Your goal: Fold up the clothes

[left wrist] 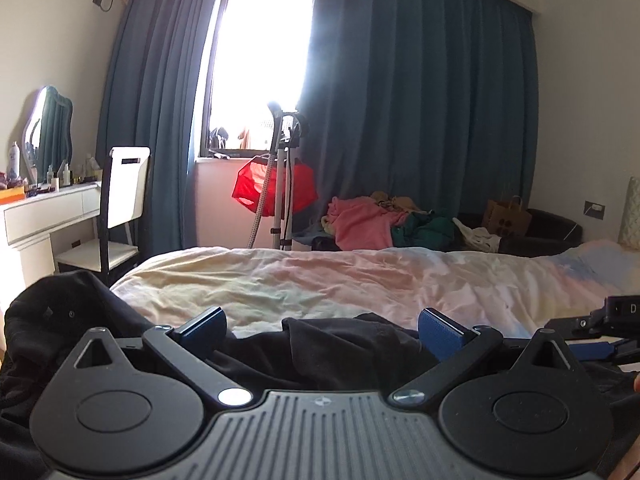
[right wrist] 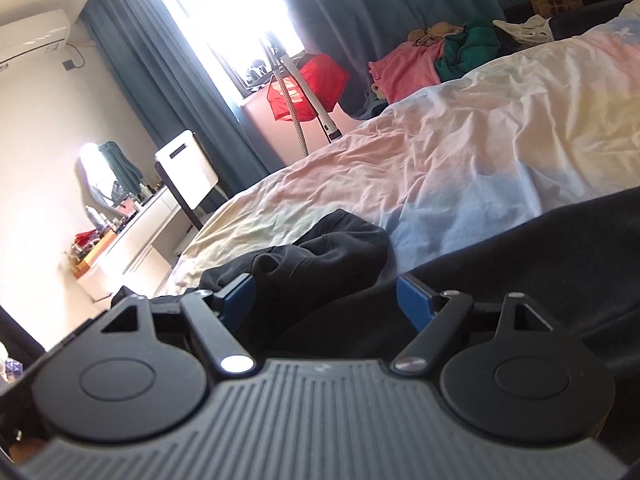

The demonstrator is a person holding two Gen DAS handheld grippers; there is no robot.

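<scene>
A black garment (left wrist: 328, 352) lies bunched on the near edge of the bed (left wrist: 320, 280), which has a pastel cover. My left gripper (left wrist: 322, 328) is open, its blue pads wide apart with black cloth between and below them. In the right wrist view the same black garment (right wrist: 320, 264) is crumpled on the bed (right wrist: 460, 152). My right gripper (right wrist: 326, 300) is open just above the cloth, with the fabric spreading under and to the right of it. The right gripper also shows at the right edge of the left wrist view (left wrist: 600, 328).
A pile of pink, green and tan clothes (left wrist: 384, 220) lies beyond the bed, next to a paper bag (left wrist: 506, 216). A garment steamer stand (left wrist: 282, 184) with a red item stands by the window. A white dresser (left wrist: 44, 212) and chair (left wrist: 120, 208) are at the left.
</scene>
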